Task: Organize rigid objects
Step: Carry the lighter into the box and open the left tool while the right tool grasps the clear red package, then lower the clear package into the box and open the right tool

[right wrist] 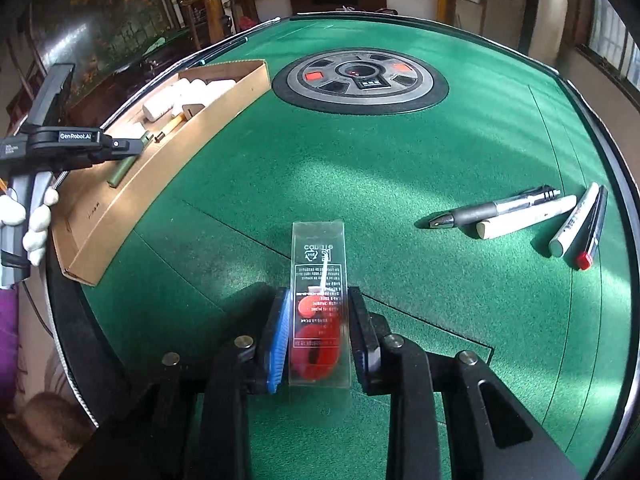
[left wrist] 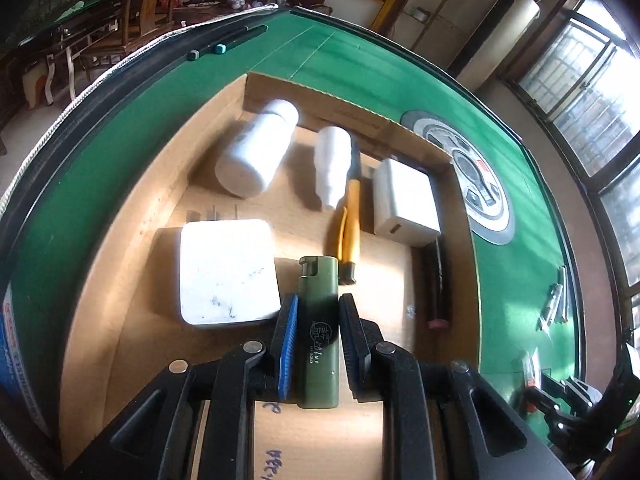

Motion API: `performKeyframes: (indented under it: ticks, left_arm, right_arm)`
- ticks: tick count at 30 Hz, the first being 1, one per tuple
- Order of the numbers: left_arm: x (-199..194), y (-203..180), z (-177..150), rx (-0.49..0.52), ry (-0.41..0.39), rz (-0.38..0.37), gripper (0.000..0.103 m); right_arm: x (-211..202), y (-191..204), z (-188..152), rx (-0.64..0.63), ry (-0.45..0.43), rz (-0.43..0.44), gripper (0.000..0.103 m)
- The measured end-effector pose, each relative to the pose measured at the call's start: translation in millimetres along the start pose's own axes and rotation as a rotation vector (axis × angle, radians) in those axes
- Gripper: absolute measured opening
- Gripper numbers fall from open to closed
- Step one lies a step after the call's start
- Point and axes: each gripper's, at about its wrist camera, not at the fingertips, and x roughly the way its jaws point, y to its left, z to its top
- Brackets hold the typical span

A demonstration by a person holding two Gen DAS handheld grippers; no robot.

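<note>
My left gripper is shut on an olive green lighter, held low over a cardboard tray. The tray holds a large white bottle, a small white bottle, a yellow-handled tool, a white charger block, a flat white box and a dark stick with a pink end. My right gripper is shut on a clear plastic pack with a red item inside, lying on the green felt. The right wrist view also shows the left gripper, the lighter and the tray.
Several pens and markers lie on the felt at the right. A round grey control panel is set in the table's middle. A gloved hand holds the left tool. Two pens lie beyond the tray.
</note>
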Motion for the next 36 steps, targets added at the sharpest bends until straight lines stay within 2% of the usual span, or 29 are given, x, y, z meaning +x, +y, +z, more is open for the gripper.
performKeyframes:
  ticks: [2,6,7,12,14,17,21,24,31,36]
  left_arm:
    - [2,7,8,-0.015,-0.017,0.027,0.023]
    - [-2,24,14,-0.092,-0.009,-0.058,0.027]
    - [-9,24,12,-0.092,-0.027,-0.068,0.030]
    - [-64,27,-6,-0.097,-0.147,-0.147,0.045]
    - [-89,27,-16,-0.086,-0.222,-0.138,0.053]
    - [-119,33,-30,-0.072,-0.321,-0.098,0.058]
    - [-136,52,-45,-0.080,-0.366,-0.071,0.059]
    - [-139,66,-52,-0.098,-0.376,-0.068,0.059]
    - [-134,85,-59,-0.134,-0.368,-0.105,0.059]
    - [-138,85,-61,-0.126,-0.383,-0.114,0.059]
  right_arm:
    - [-2,-8,2,0.053,-0.003,0.047,0.027]
    - [-13,-17,8,0.138,-0.031,0.140,0.027]
    - [-17,-17,11,0.154,-0.040,0.162,0.027]
    - [-35,9,44,0.150,-0.068,0.265,0.027]
    - [-33,31,61,0.128,-0.057,0.302,0.027]
    - [-16,72,87,0.091,-0.015,0.348,0.027]
    - [18,128,115,0.033,0.047,0.333,0.027]
    - [47,163,129,0.010,0.097,0.268,0.027]
    - [98,203,129,0.020,0.196,0.139,0.027]
    - [111,223,143,0.025,0.169,0.080,0.027]
